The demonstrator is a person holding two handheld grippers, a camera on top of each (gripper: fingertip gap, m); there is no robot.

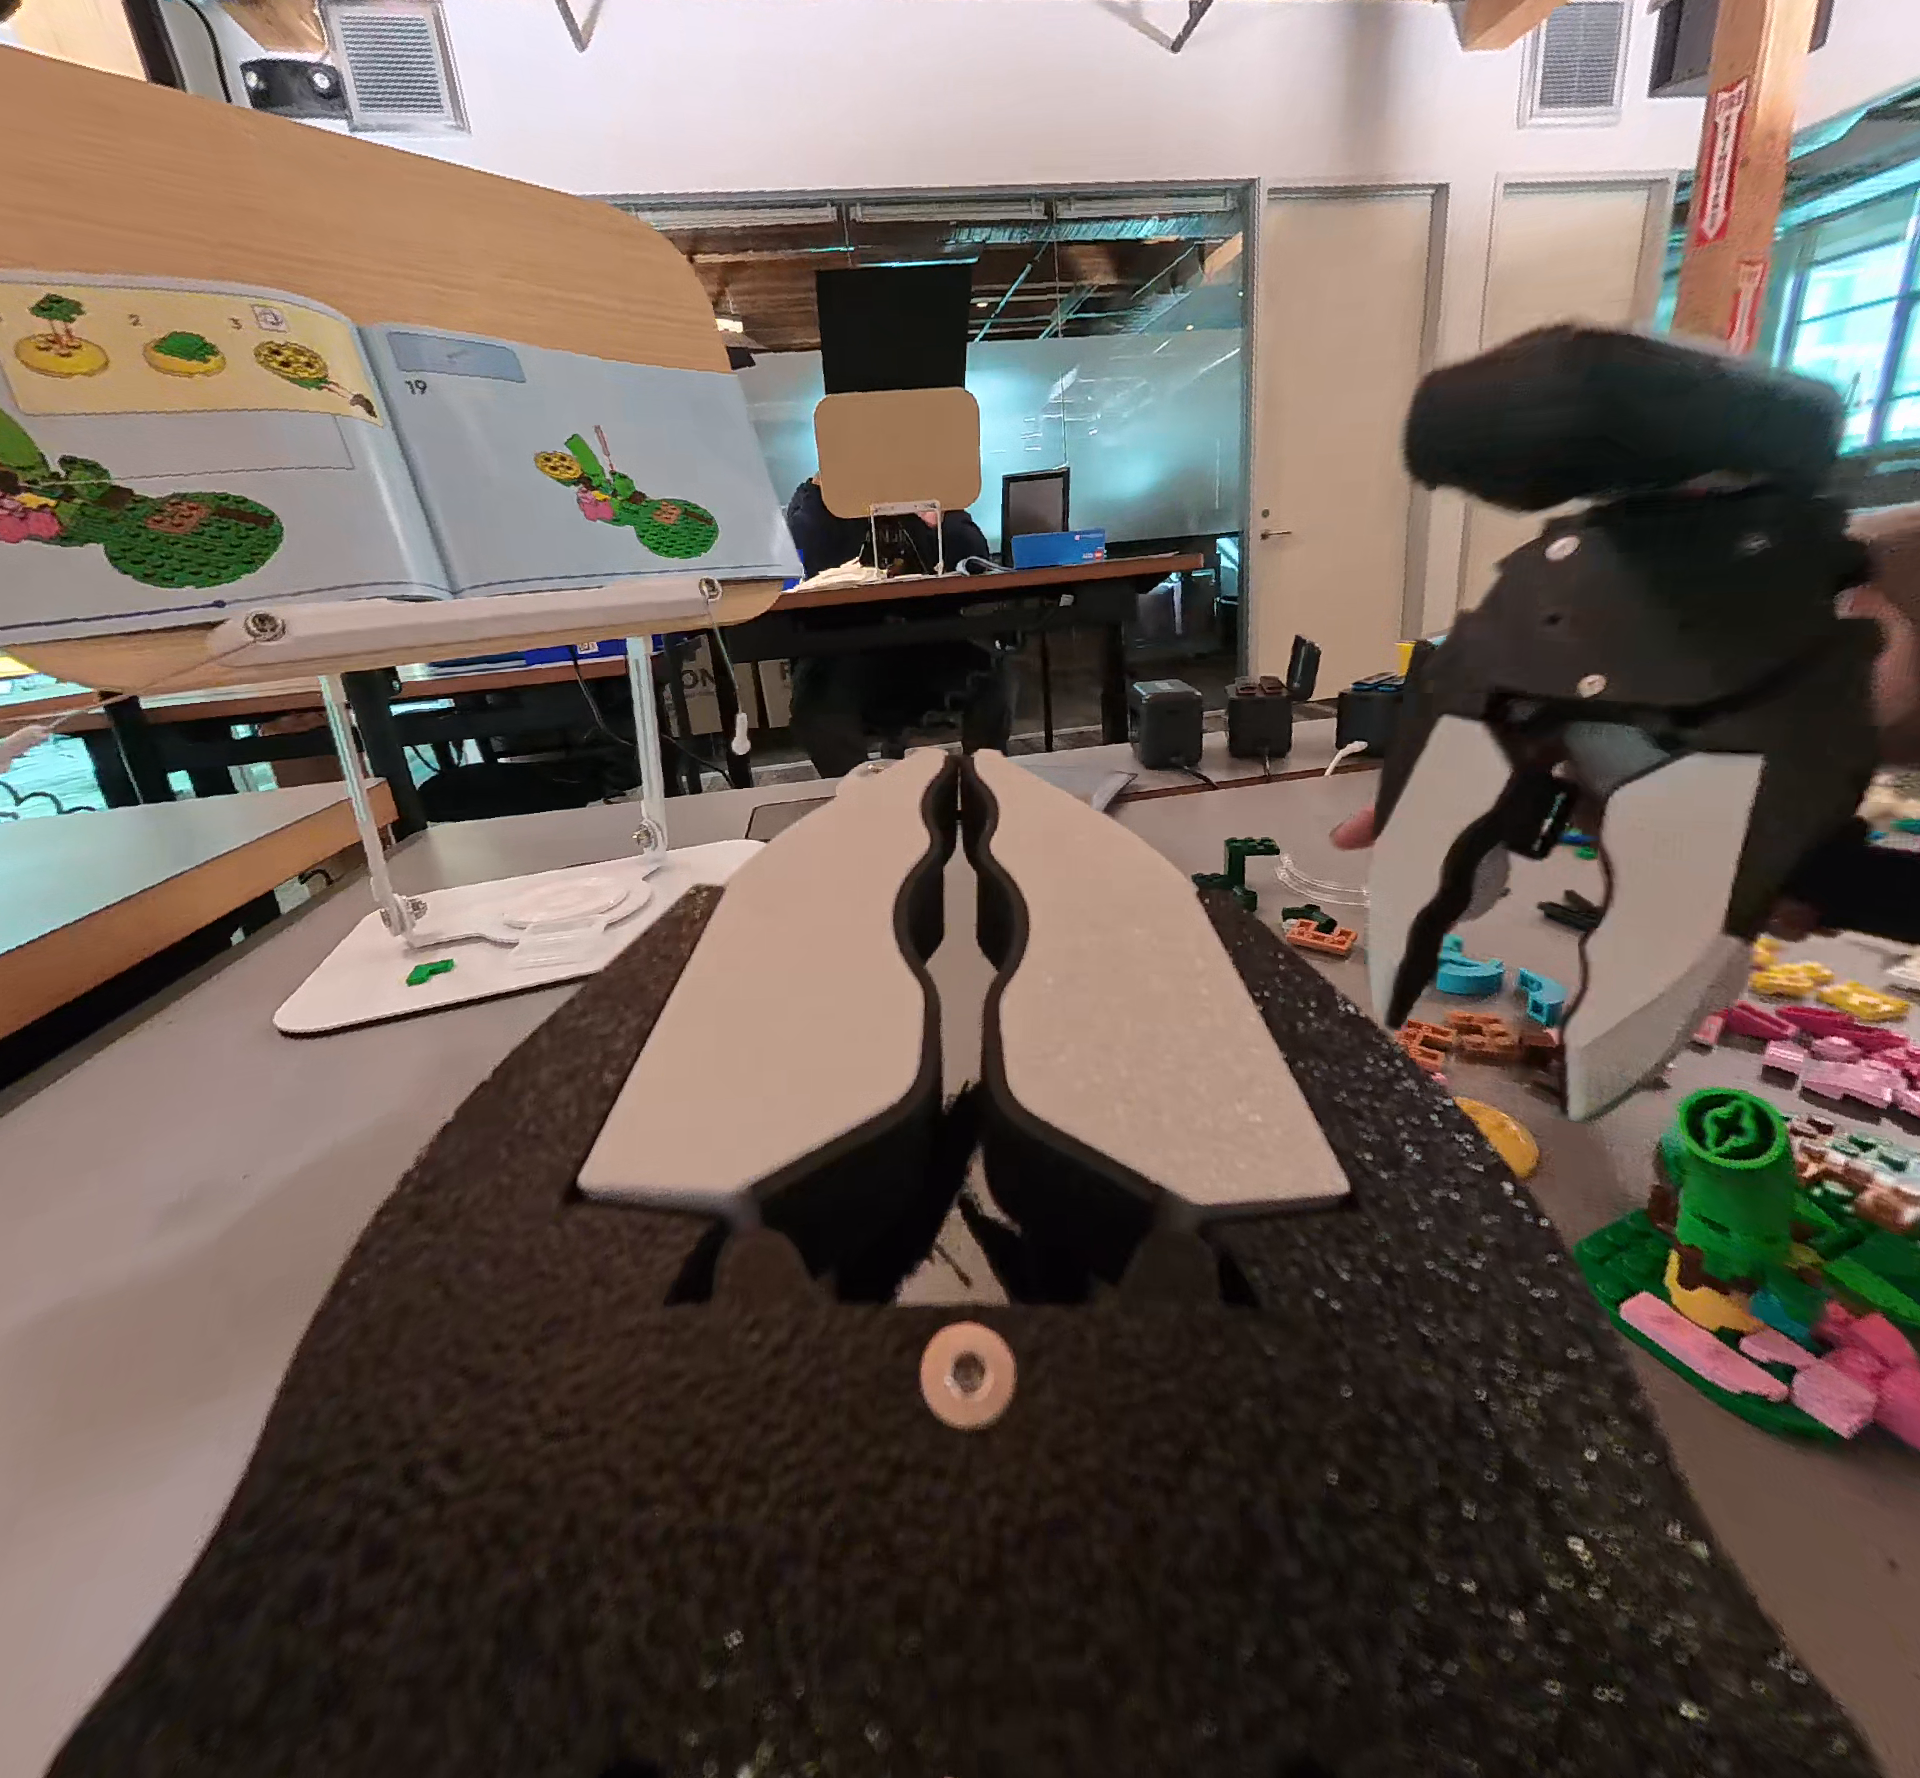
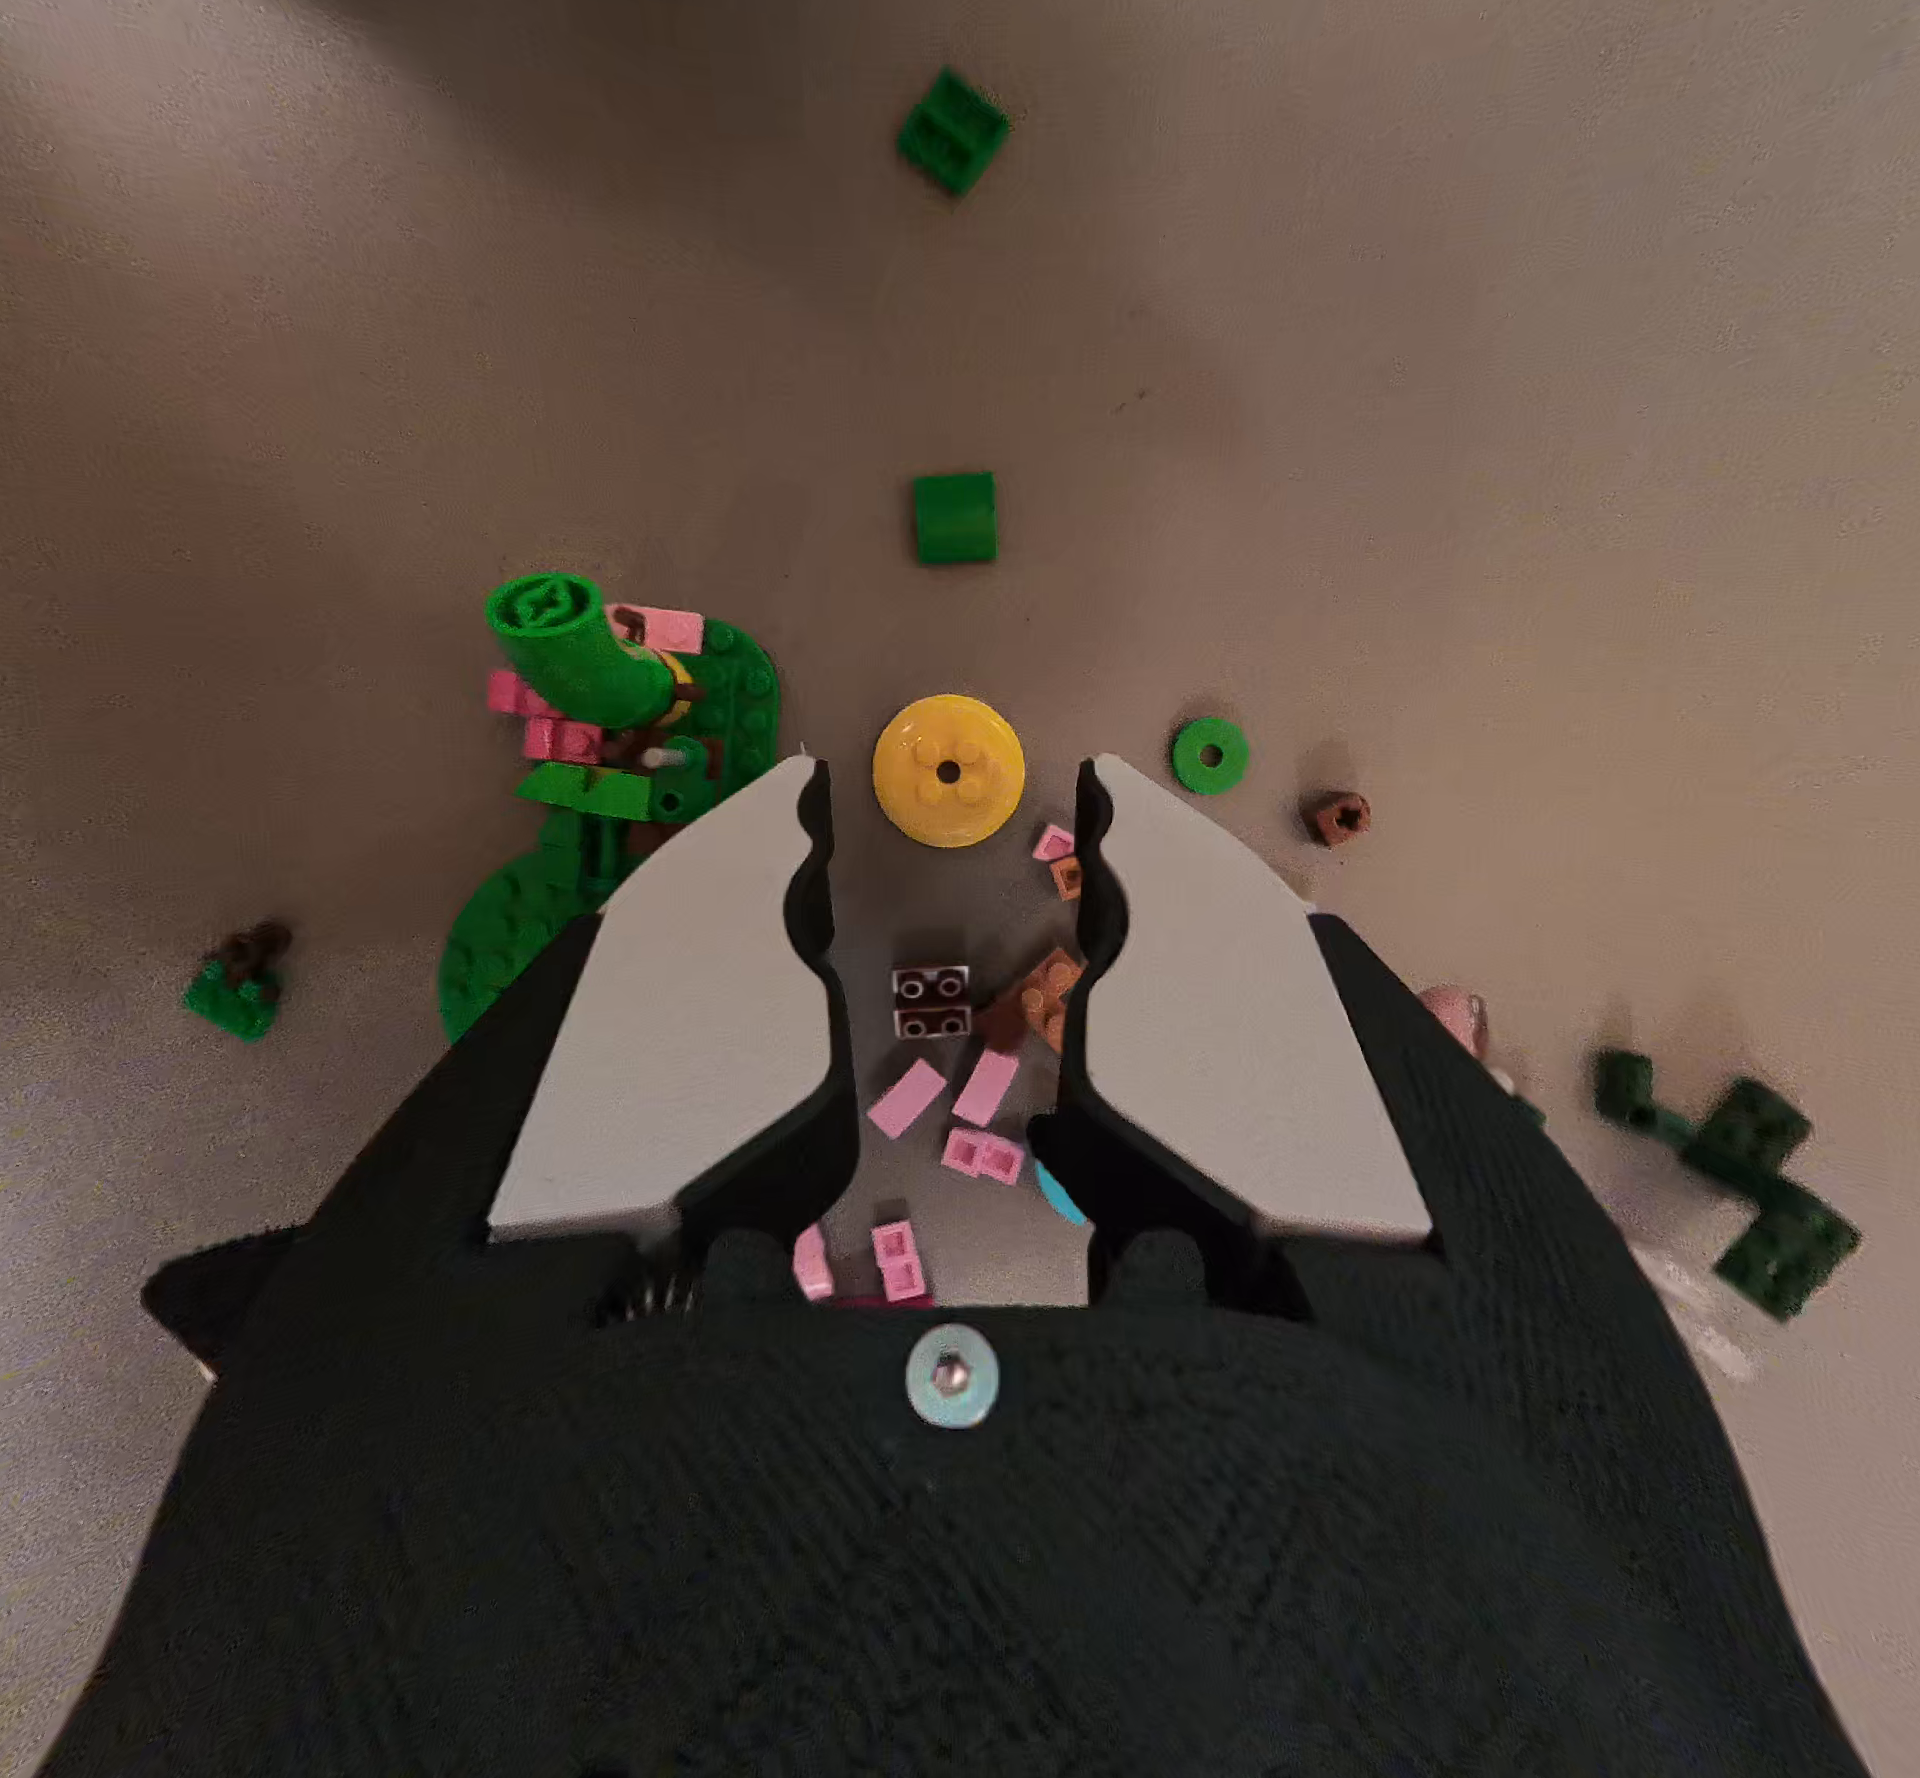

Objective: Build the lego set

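My left gripper is shut and empty, held above the table and pointing at the far room. My right gripper is open and empty, pointing down over loose pieces; it also shows in the left wrist view. A yellow round dish piece lies just beyond its fingertips. The partly built model, a green base with a green curved tube and pink bricks, sits left of the right gripper; it also shows in the left wrist view. The instruction booklet lies open on a stand.
Loose pieces on the grey table: two green bricks, a green ring, a brown round piece, dark green pieces, pink and brown bricks. A person sits at a far desk. Spacing between my two grippers at the tips: around 15 cm. My left tips are about 20 cm from the brown round piece, my right tips only 6 cm.
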